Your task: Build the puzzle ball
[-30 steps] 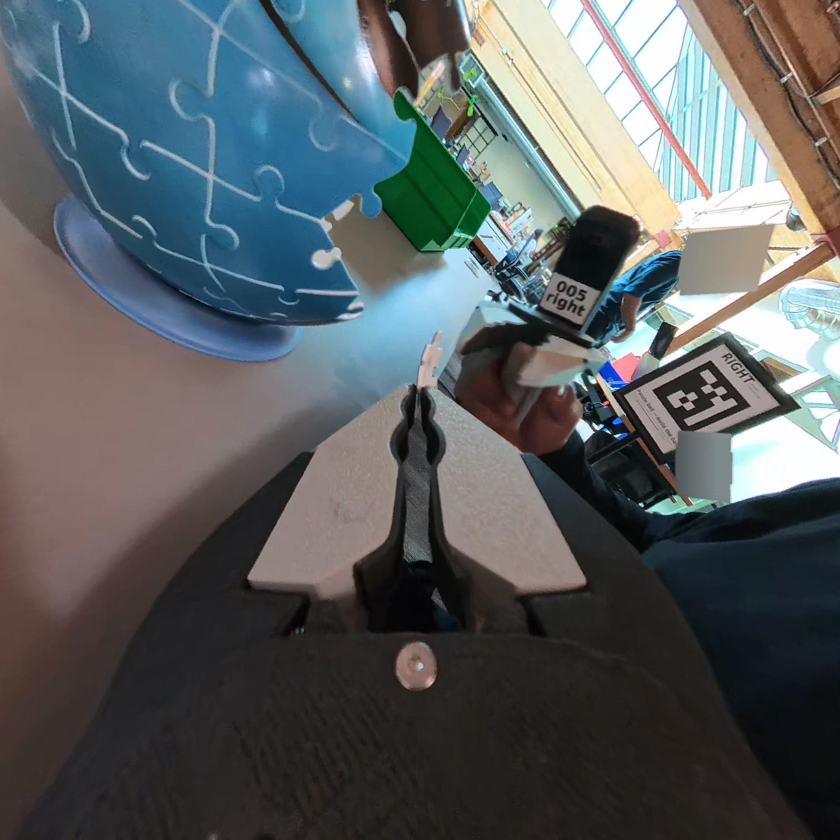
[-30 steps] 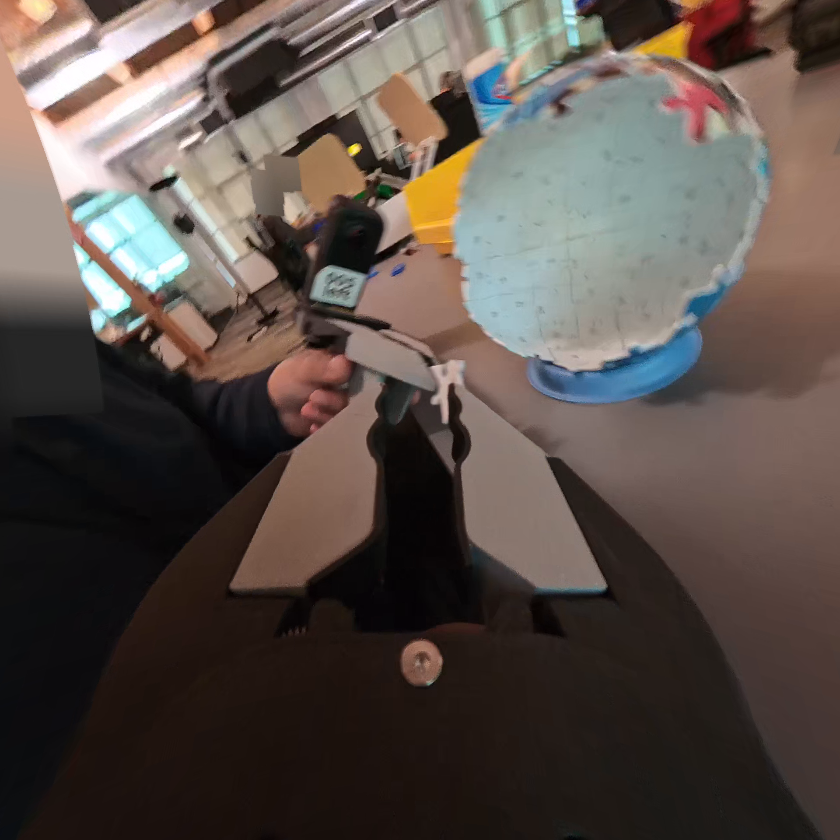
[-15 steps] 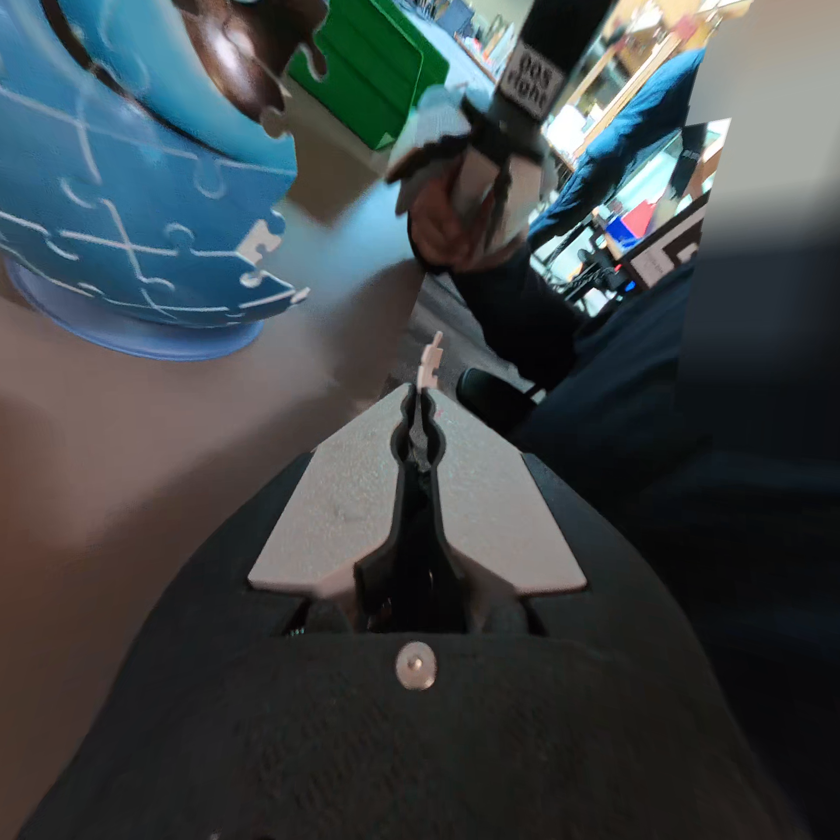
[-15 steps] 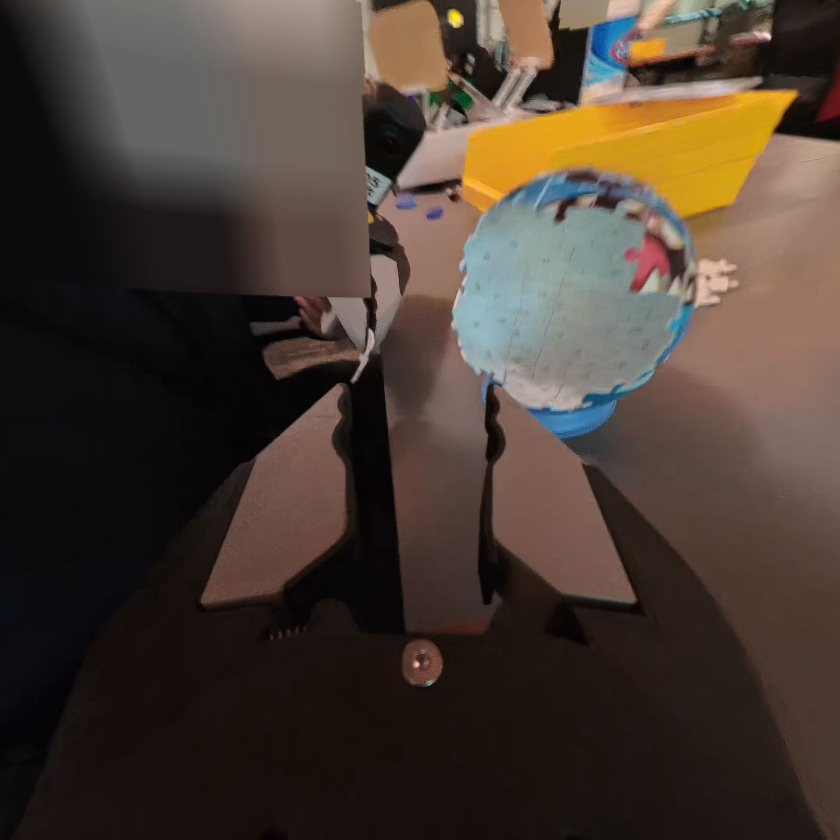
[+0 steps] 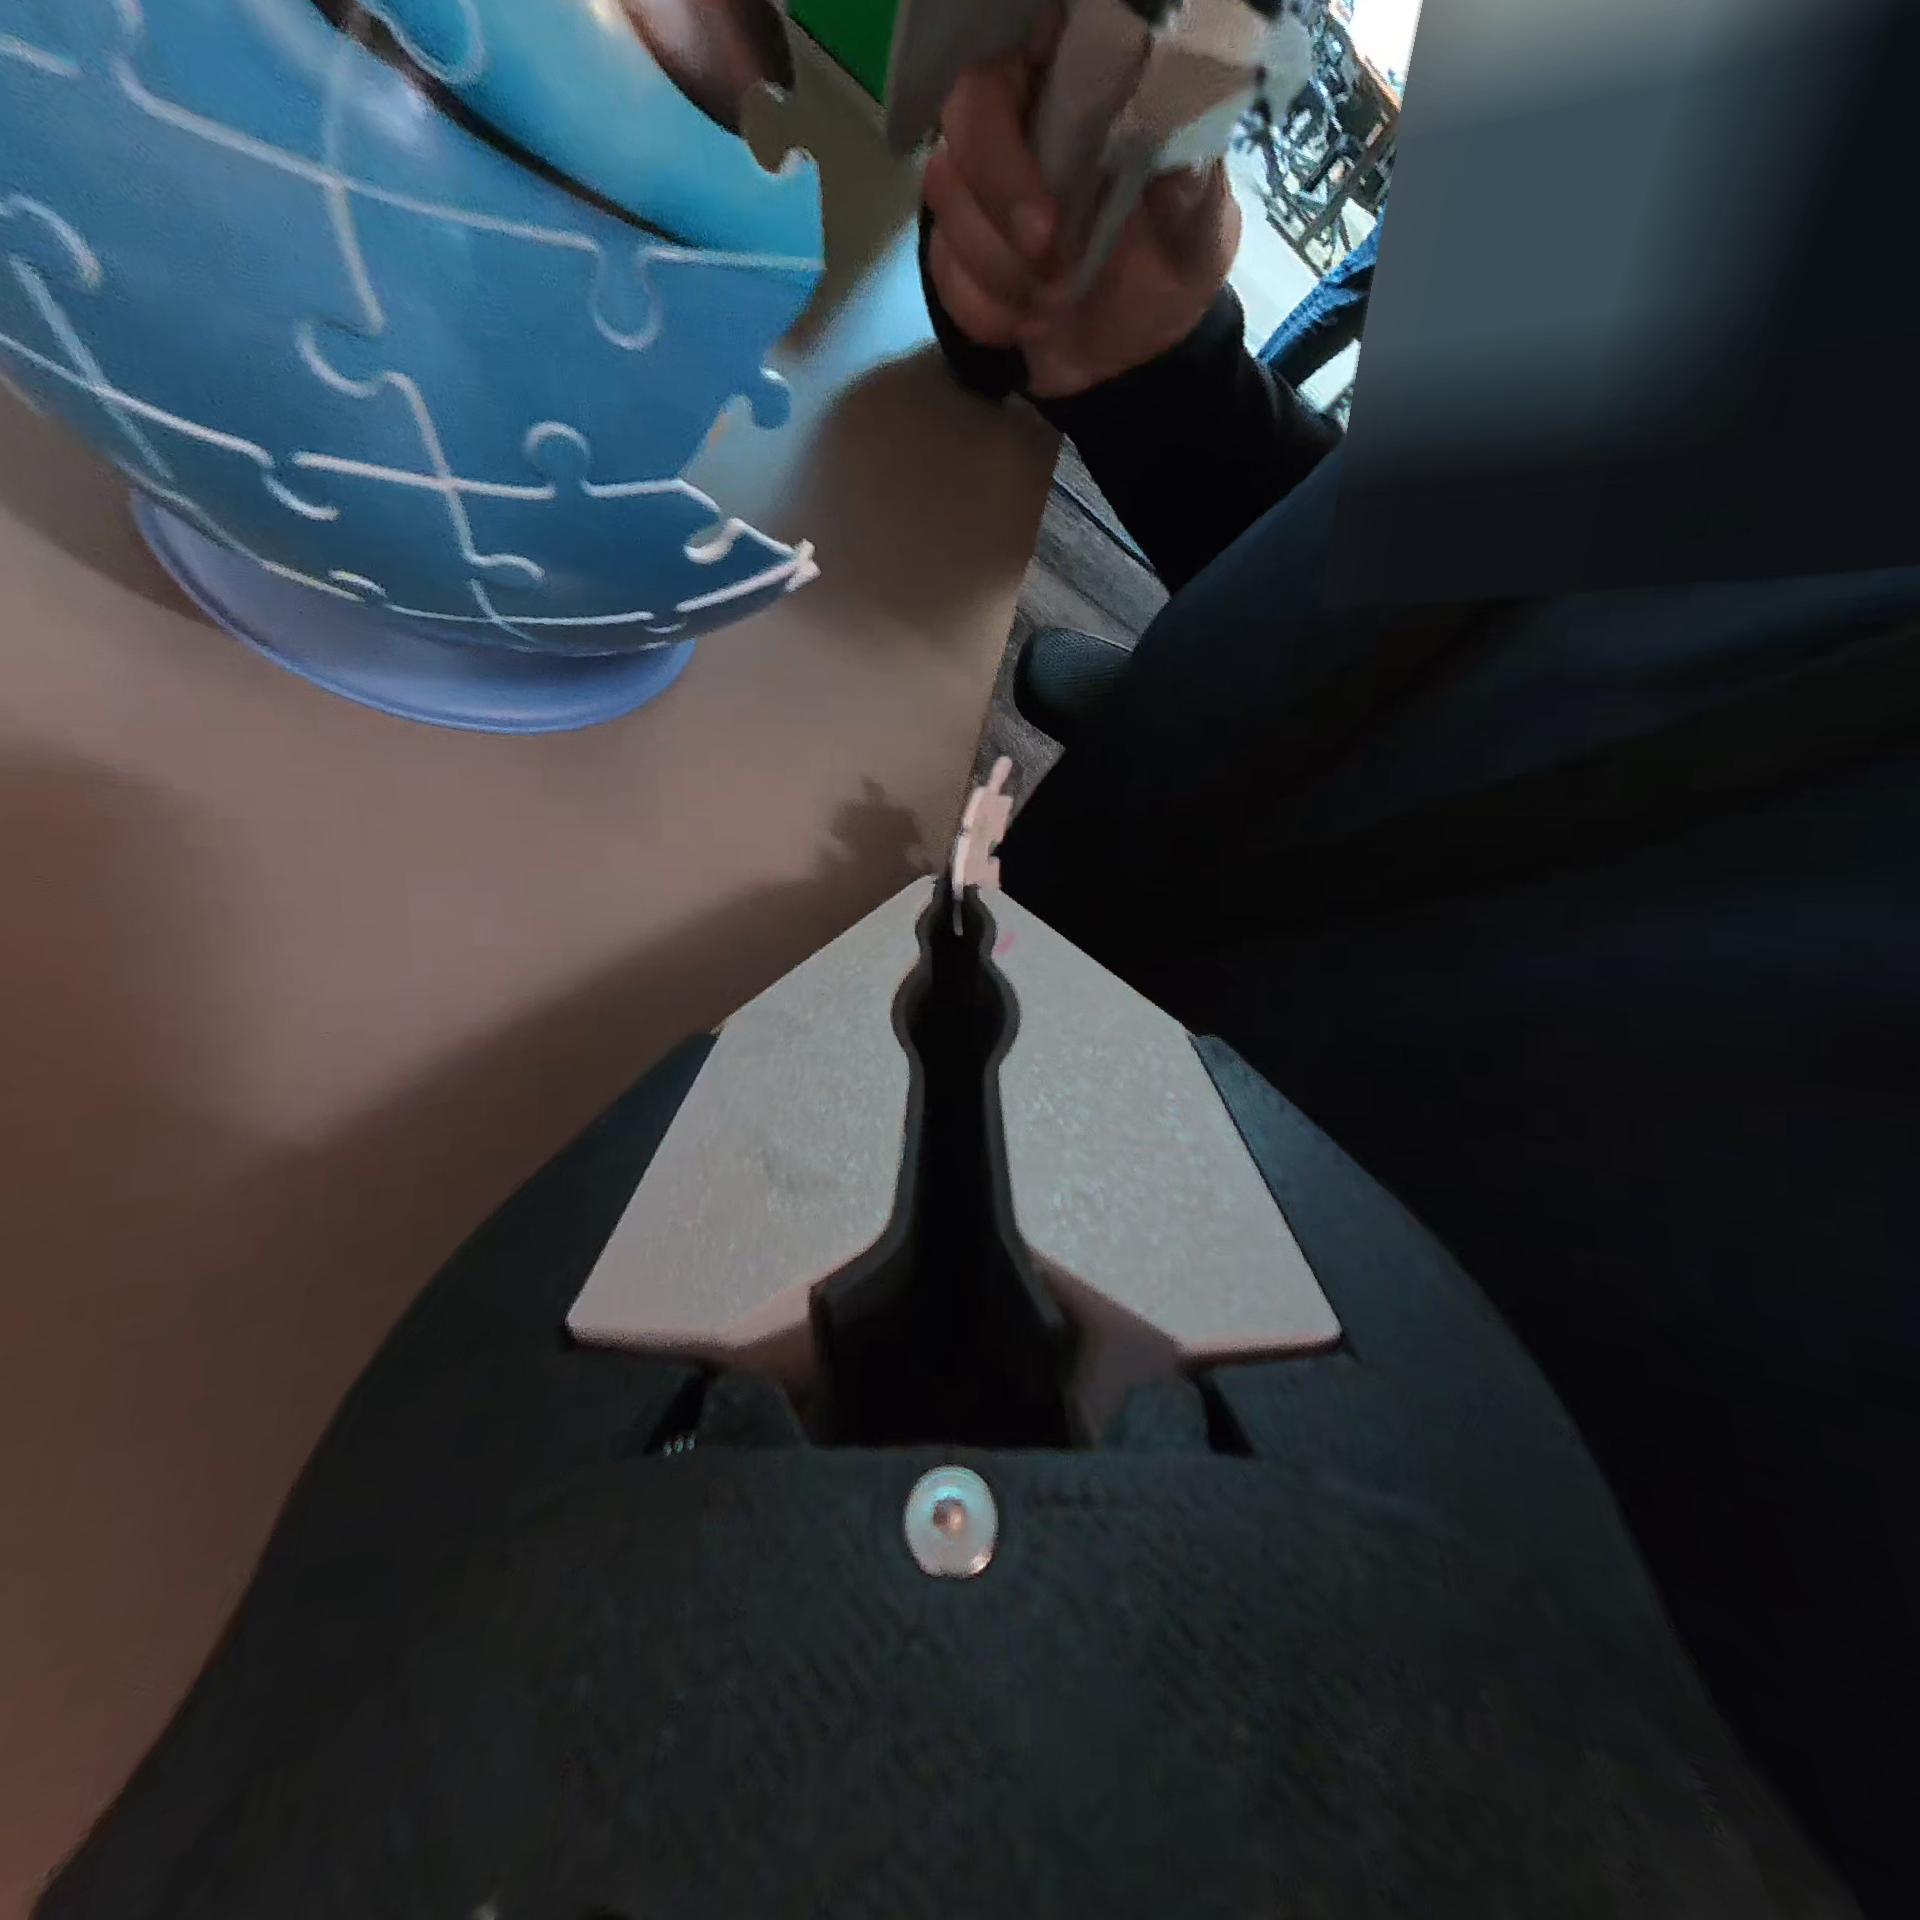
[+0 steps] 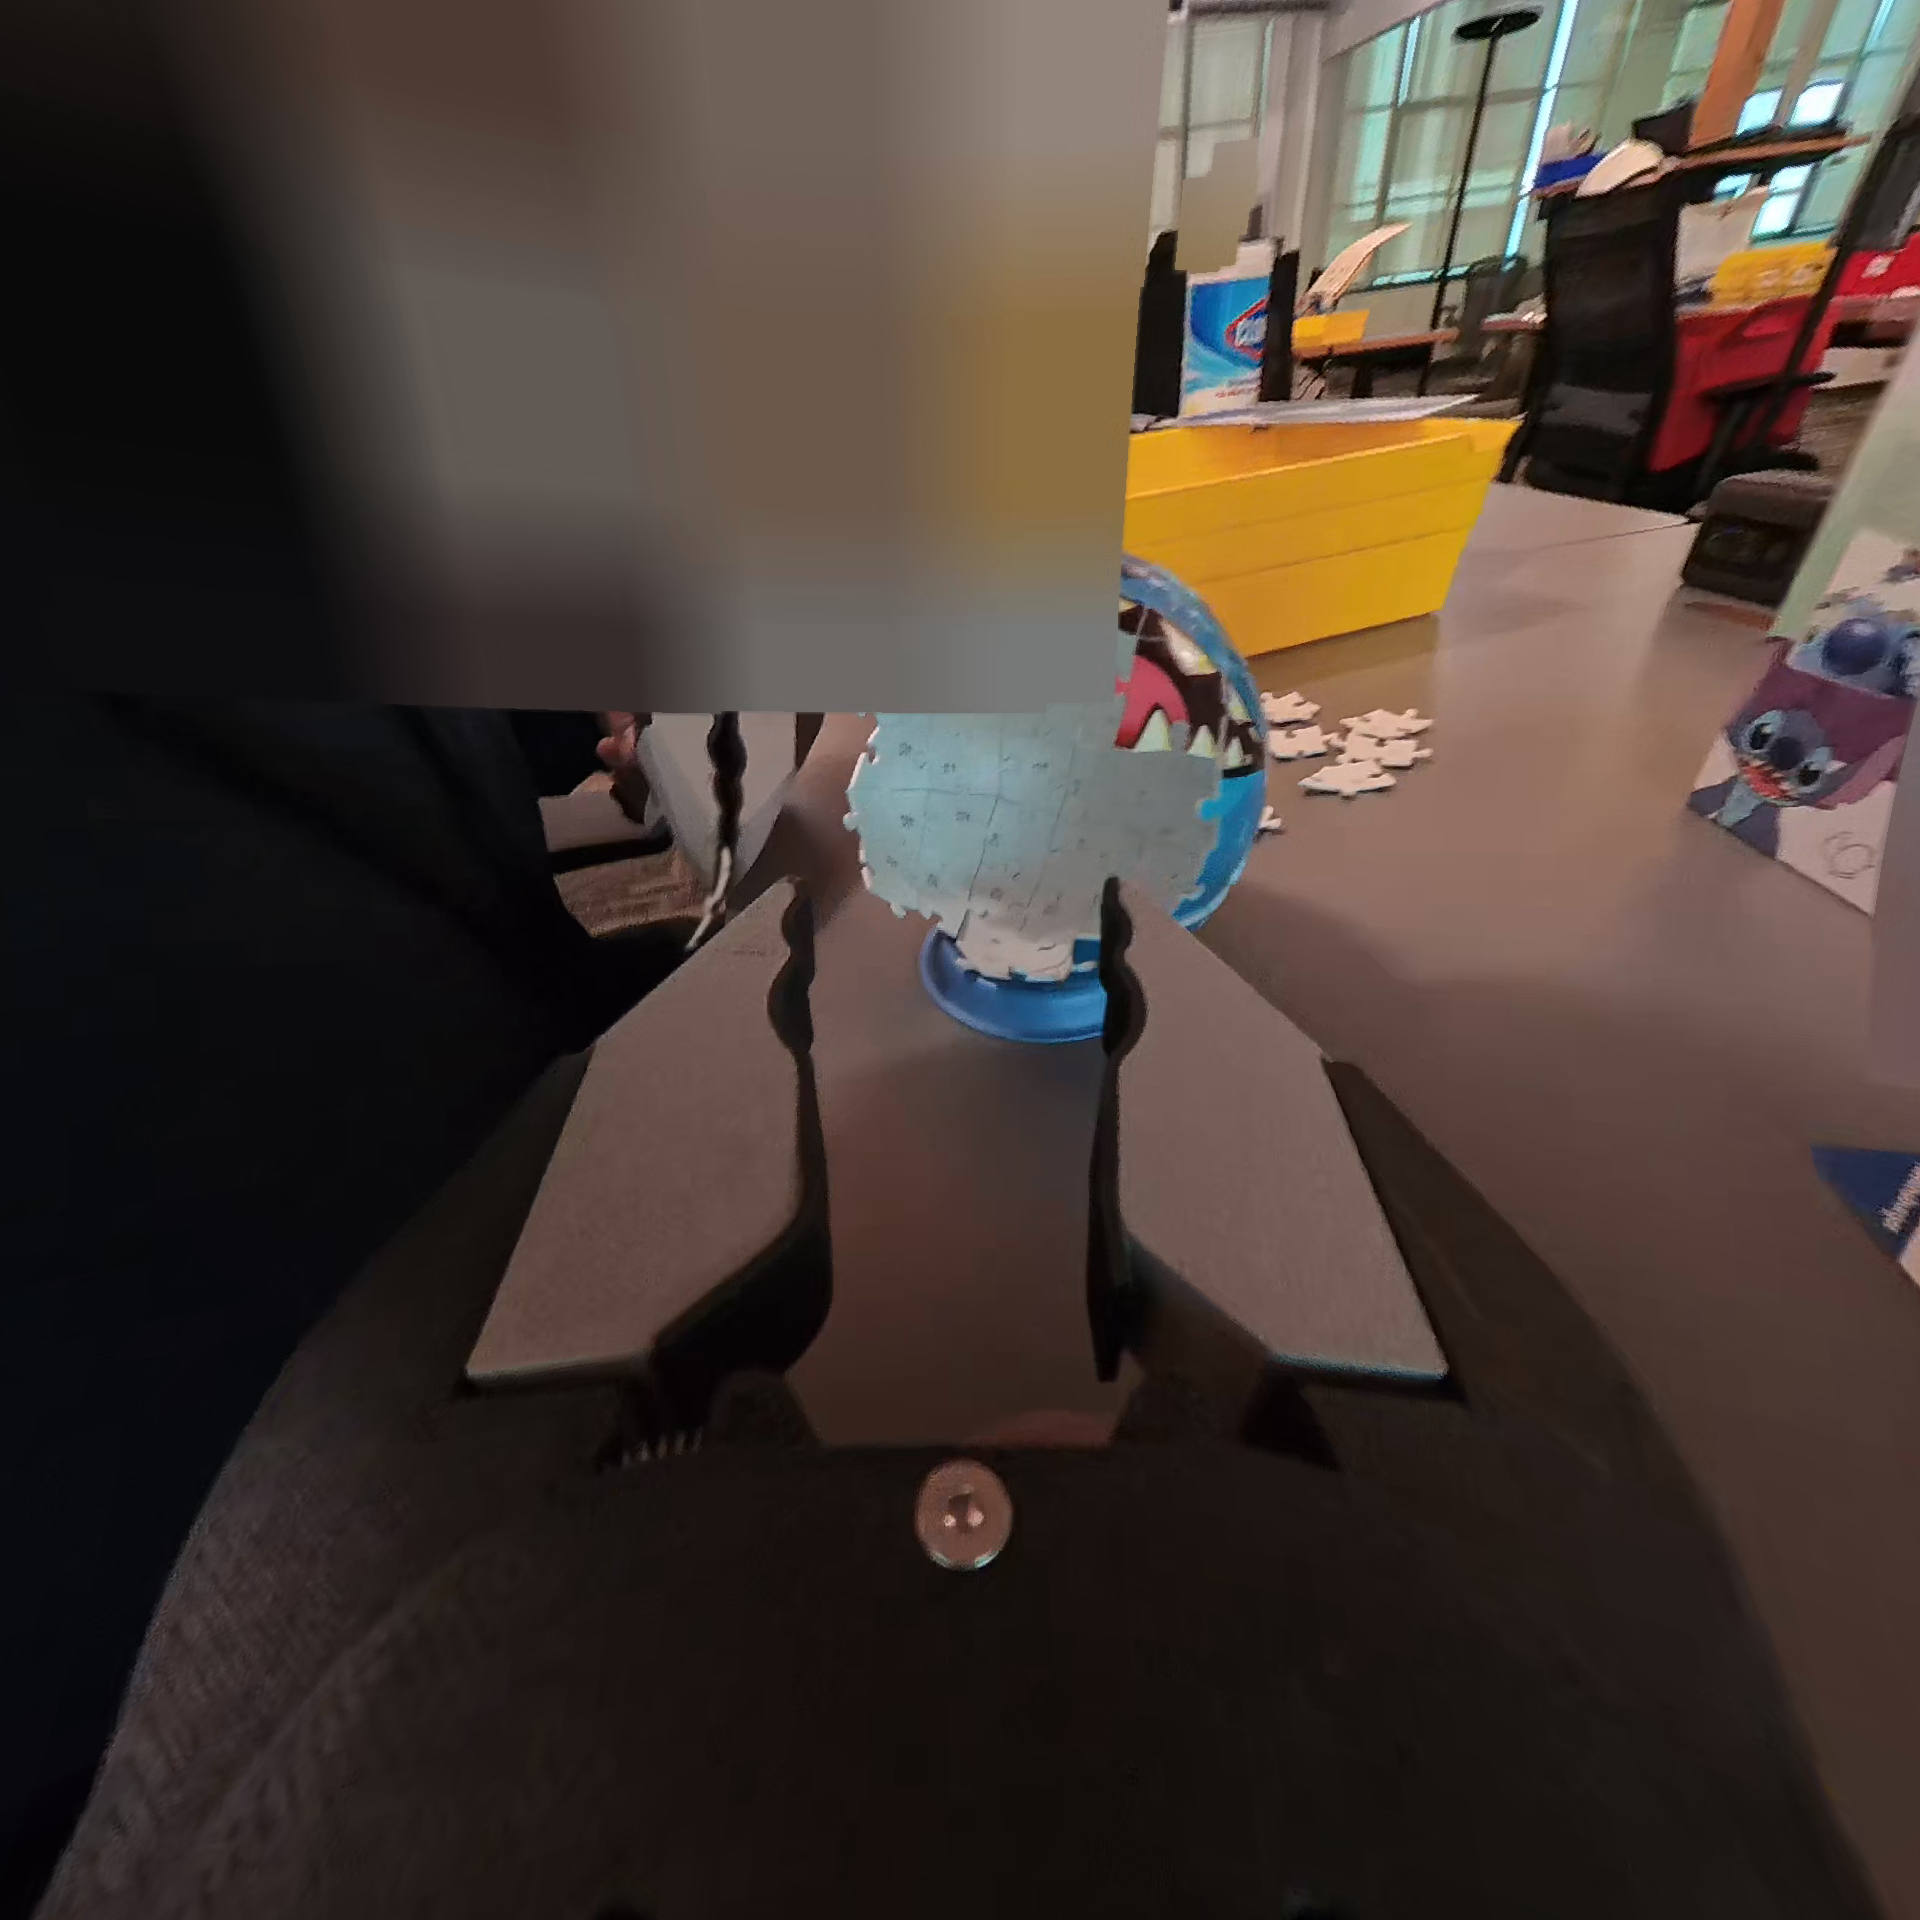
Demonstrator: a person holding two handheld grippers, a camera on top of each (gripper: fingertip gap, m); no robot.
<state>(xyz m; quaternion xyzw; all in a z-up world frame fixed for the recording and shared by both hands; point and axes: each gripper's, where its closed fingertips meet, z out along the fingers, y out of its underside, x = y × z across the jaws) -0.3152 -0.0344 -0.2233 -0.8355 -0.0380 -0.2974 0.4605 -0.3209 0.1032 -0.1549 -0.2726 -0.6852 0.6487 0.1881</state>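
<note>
The puzzle ball [image 5: 416, 343] is blue outside with white seams, part-built and open at the top, and sits on a blue stand [image 5: 436, 675] at the upper left. My left gripper [image 5: 961, 894] is shut on a small white puzzle piece [image 5: 985, 826] that sticks out past its tips, over the table's edge. In the right wrist view the ball [image 6: 997, 821] shows its pale inside on its stand [image 6: 1013, 1003]. My right gripper [image 6: 954, 914] is open and empty, a little short of the ball. The left gripper [image 6: 720, 852] with its piece [image 6: 710, 914] is to the ball's left.
Several loose white pieces [image 6: 1351, 743] lie on the grey table [image 6: 1507, 987] right of the ball. A yellow bin [image 6: 1299, 520] stands behind it. A printed box [image 6: 1808, 758] stands at the right. A hand holds the right gripper [image 5: 1091, 104] above the ball's right side. The left gripper's tips are roughly 15 centimeters from the right gripper's.
My right gripper has opened, let go of the white piece and drawn back from the ball. My left gripper keeps the piece and has swung toward the table's edge.
</note>
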